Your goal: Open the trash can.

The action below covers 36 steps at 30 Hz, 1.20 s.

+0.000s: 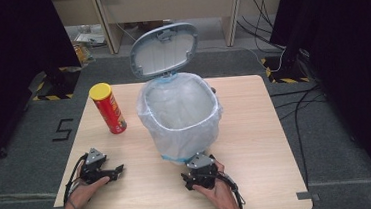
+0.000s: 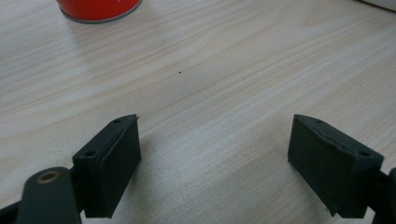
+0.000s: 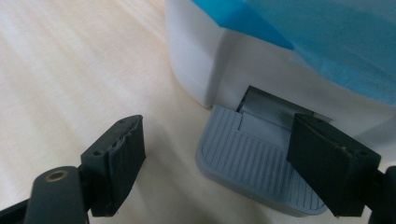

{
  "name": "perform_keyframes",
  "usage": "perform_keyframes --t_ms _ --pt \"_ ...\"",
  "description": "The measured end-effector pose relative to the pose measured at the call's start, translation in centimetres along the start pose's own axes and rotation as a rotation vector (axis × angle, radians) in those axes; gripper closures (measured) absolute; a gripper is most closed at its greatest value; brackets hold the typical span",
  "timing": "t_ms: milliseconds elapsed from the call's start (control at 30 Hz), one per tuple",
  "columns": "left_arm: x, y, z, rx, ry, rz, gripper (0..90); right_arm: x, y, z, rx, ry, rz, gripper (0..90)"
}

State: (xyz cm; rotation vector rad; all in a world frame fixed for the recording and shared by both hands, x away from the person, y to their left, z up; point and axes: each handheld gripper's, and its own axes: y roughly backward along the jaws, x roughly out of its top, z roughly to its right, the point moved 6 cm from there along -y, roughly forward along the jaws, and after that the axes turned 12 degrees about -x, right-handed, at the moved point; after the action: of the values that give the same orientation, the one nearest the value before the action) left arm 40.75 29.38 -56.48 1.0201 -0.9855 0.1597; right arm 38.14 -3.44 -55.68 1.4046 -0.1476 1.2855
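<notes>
Two grippers, one table [image 1: 255,129] of pale wood, seen from above and along each pair of jaws.

Left gripper [image 1: 120,168] — held low at the table's near left corner; jaws spread wide, nothing between them but bare wood; in the left gripper view [image 2: 215,154] the can's red base [image 2: 99,9] stands well ahead, apart from the jaws.

Right gripper [image 1: 194,180] — held just in front of the bin [image 1: 180,112]; jaws wide apart, holding nothing; in the right gripper view [image 3: 215,163] they hang over the grey ribbed pedal [image 3: 254,175], the right jaw above its far edge; contact cannot be told.

Bin — white, mid-table, lined with a pale blue bag [image 1: 149,117] folded over the rim; grey lid [image 1: 164,49] standing upright at the back.

Can [image 1: 108,108] — red, yellow cap, upright, left of the bin, not touching it.
</notes>
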Motion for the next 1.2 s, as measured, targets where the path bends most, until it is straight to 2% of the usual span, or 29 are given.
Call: perform_keyframes --t_ms 133,333,467,633,867,1000,1200 --pt "0.0 0.0 0.0 0.0 0.0 0.0 16.2 0.5 -0.6 0.0 0.003 0.006 -0.012 17.4" --pt "0.0 0.0 0.0 0.0 0.0 0.0 16.2 0.4 -0.5 -0.1 0.008 0.005 -0.002 17.3" --pt "0.0 0.0 0.0 0.0 0.0 0.0 16.1 0.4 0.1 -1.0 0.057 -0.025 0.013 17.3" --pt "0.0 0.0 0.0 0.0 0.0 0.0 16.1 0.4 -0.1 -1.7 0.022 0.011 0.009 14.2" --pt "0.0 0.0 0.0 0.001 0.002 0.001 16.1 0.3 0.0 -1.4 0.052 0.009 0.021 14.3" --pt "0.1 -0.1 0.0 0.005 0.007 0.003 15.9 0.3 0.1 -1.2 0.08 -0.015 0.028 14.3" --pt "0.1 -0.1 0.0 0.006 0.008 0.002 15.6 0.3 0.1 -1.2 0.08 -0.015 0.03 14.3"
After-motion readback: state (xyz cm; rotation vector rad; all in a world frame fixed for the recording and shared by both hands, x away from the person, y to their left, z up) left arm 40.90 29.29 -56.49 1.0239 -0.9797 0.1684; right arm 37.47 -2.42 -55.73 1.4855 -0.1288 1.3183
